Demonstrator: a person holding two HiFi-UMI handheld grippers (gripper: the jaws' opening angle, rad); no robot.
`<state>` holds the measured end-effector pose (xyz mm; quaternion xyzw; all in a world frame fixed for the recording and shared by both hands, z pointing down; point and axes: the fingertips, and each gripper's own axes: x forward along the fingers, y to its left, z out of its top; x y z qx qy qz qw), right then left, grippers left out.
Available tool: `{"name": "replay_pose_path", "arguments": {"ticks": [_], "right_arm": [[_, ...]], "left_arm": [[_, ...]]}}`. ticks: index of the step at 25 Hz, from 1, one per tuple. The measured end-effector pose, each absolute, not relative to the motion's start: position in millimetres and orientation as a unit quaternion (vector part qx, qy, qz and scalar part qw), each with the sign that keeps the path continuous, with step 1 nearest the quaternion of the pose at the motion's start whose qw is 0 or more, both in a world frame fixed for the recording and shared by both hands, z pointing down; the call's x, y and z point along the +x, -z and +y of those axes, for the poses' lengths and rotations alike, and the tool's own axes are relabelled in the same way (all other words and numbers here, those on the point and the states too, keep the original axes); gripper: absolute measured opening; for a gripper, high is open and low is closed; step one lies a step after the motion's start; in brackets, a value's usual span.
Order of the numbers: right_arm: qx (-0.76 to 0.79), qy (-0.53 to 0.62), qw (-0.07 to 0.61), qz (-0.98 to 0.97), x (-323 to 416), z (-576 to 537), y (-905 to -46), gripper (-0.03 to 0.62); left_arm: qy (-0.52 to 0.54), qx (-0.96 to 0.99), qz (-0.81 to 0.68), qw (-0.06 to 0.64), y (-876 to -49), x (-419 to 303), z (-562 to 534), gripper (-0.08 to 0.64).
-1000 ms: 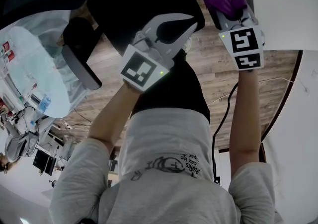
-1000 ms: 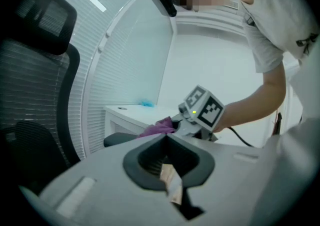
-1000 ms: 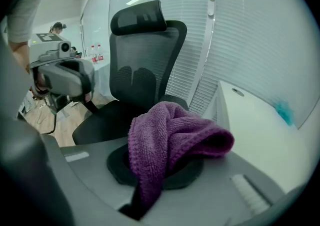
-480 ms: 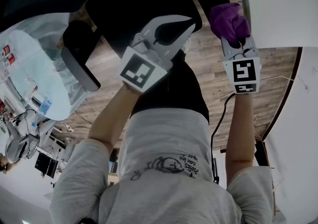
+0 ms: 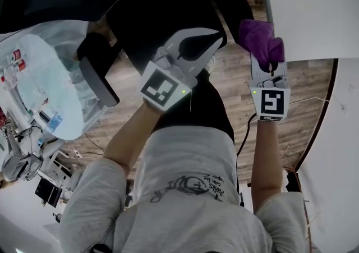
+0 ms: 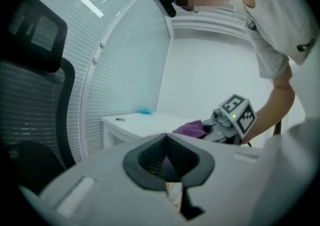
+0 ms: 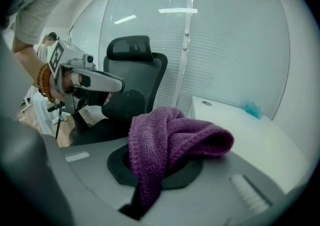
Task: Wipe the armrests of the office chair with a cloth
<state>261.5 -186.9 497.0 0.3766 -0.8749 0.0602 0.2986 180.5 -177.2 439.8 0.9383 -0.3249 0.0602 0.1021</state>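
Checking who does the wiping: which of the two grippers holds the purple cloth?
The right gripper, shut on the purple cloth; the left gripper is shut and empty.

The cloth (image 7: 170,137) is purple, the chair (image 7: 145,74) black (mesh back), the floor (image 5: 235,86) wood-grained.

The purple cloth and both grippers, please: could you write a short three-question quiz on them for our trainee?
1. True or false: the left gripper has its jaws wide apart.
2. Which gripper holds the purple cloth?
3. In the right gripper view, what stands behind the office chair? A) a glass wall with blinds B) a bookshelf C) a brick wall
Key: 1 false, its jaws are together with nothing between them; 2 the right gripper; 3 A.
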Motion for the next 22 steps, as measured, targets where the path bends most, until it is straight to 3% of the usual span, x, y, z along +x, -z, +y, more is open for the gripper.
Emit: {"name": "replay_pose_path", "arguments": {"ticks": [9, 17, 22], "right_arm": [[0.433, -0.018, 0.184, -0.882, 266, -189, -373, 0.031], [0.454, -0.005, 0.134, -0.881, 274, -169, -262, 0.031], [0.452, -0.005, 0.149, -0.879, 281, -149, -227, 0.031]], "left_arm": [[-0.017, 0.937, -0.339, 0.077, -343, 180, -181, 0.0], [0.009, 0.94, -0.333, 0.073, -243, 187, -163, 0.0], [0.027, 0.938, -0.339, 0.065, -200, 187, -154, 0.0]]}}
